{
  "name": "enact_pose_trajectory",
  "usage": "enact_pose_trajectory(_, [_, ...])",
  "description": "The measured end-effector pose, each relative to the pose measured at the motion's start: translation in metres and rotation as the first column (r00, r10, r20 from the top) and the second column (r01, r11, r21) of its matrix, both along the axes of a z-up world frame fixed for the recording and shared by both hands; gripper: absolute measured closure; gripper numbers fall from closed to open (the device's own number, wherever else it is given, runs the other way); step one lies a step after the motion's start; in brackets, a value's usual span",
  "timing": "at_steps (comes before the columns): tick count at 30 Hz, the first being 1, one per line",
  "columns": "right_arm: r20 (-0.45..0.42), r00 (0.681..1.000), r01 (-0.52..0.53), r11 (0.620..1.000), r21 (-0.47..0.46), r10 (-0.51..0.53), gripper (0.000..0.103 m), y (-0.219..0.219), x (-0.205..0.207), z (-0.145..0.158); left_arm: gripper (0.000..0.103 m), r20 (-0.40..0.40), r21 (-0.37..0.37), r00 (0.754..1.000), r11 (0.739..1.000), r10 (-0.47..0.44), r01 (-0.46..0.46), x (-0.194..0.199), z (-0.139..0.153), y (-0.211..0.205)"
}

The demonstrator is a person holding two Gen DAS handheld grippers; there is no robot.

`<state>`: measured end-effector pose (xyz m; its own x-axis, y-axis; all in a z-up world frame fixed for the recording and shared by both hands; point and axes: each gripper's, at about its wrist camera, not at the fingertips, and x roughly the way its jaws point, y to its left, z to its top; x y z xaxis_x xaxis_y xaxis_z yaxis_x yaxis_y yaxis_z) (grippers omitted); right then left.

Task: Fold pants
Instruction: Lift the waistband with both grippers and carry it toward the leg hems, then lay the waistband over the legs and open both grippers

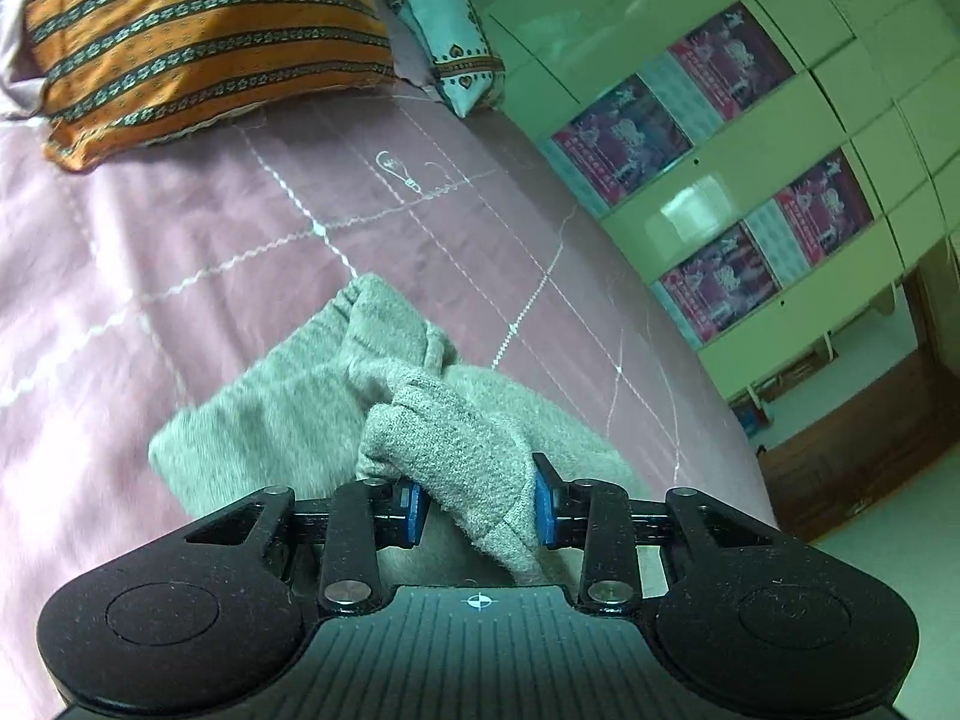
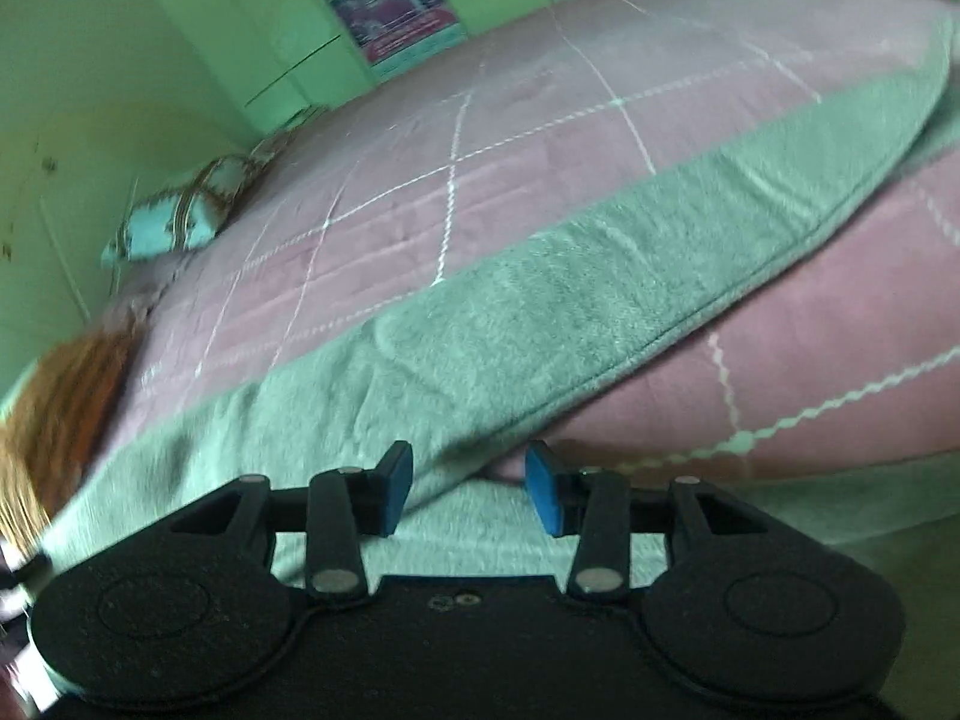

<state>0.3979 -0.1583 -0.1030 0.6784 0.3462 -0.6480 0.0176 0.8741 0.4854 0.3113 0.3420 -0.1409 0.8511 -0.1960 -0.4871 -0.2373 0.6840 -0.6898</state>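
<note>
left gripper (image 1: 480, 501) fingers clamp pants (image 1: 312, 396) | right gripper (image 2: 468, 489) fingers parted

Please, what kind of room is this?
Most likely a bedroom. There is a bed with a pink quilt, an orange striped pillow at its head, and a green wardrobe beside it. Grey pants lie on the quilt.

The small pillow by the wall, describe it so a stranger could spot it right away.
Start at the pink quilted bedspread. At its head lies a big orange striped pillow; the small pillow sits beside it against the green wall. It alone is pale blue, with heart-patterned bands.
</note>
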Motion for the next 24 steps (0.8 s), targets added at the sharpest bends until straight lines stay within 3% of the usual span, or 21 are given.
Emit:
enact_pose_trajectory(2, [-0.002, 1.0, 0.017, 1.0, 0.016, -0.017, 0.069, -0.001, 0.004, -0.003, 0.069, 0.002, 0.015, 1.0, 1.0, -0.01, 0.01, 0.003, 0.0, 0.002])
enact_pose_trajectory(4, [0.0, 1.0, 0.015, 1.0, 0.009, -0.015, 0.079, 0.001, 0.006, -0.002, 0.069, 0.003, 0.031, 1.0, 0.999, -0.013, 0.013, 0.004, 0.001, 0.001])
enact_pose_trajectory(6, [-0.002, 1.0, 0.008, 1.0, -0.004, -0.008, 0.095, 0.003, 0.007, -0.001, 0.069, 0.006, 0.042, 1.0, 0.999, -0.014, 0.014, 0.004, 0.0, 0.001])
enact_pose_trajectory(8, [0.006, 1.0, 0.008, 1.0, -0.018, -0.008, 0.101, 0.003, 0.006, 0.002, 0.069, 0.007, 0.054, 1.0, 0.998, -0.017, 0.017, 0.004, 0.001, -0.001])
enact_pose_trajectory(12, [0.057, 0.998, -0.006, 0.998, -0.062, 0.01, 0.103, 0.005, 0.001, 0.019, 0.071, 0.019, 0.072, 0.999, 0.996, -0.05, 0.049, 0.01, 0.011, 0.001])
enact_pose_trajectory(14, [0.134, 0.991, -0.013, 0.996, -0.093, 0.025, 0.103, 0.007, -0.007, 0.043, 0.072, 0.055, 0.108, 0.994, 0.99, -0.095, 0.089, 0.022, 0.031, 0.006])
enact_pose_trajectory(16, [0.22, 0.975, -0.011, 0.992, -0.128, 0.039, 0.103, 0.009, -0.022, 0.074, 0.073, 0.145, 0.148, 0.979, 0.981, -0.144, 0.123, 0.034, 0.064, 0.012])
enact_pose_trajectory(18, [0.319, 0.947, -0.001, 0.99, -0.142, 0.047, 0.103, 0.008, -0.047, 0.108, 0.073, 0.266, 0.141, 0.942, 0.975, -0.205, 0.172, 0.037, 0.095, 0.021])
enact_pose_trajectory(20, [0.396, 0.917, 0.007, 0.989, -0.148, 0.053, 0.103, 0.005, -0.081, 0.129, 0.073, 0.305, 0.17, 0.914, 0.959, -0.269, 0.226, 0.027, 0.108, 0.029])
enact_pose_trajectory(22, [0.403, 0.913, -0.024, 0.992, -0.12, 0.07, 0.103, 0.002, -0.117, 0.129, 0.073, 0.236, 0.196, 0.924, 0.946, -0.3, 0.257, 0.01, 0.094, 0.039])
enact_pose_trajectory(24, [0.34, 0.932, -0.09, 0.988, -0.127, 0.129, 0.103, 0.008, -0.143, 0.105, 0.073, 0.037, 0.229, 0.958, 0.936, -0.284, 0.268, 0.0, 0.057, 0.05])
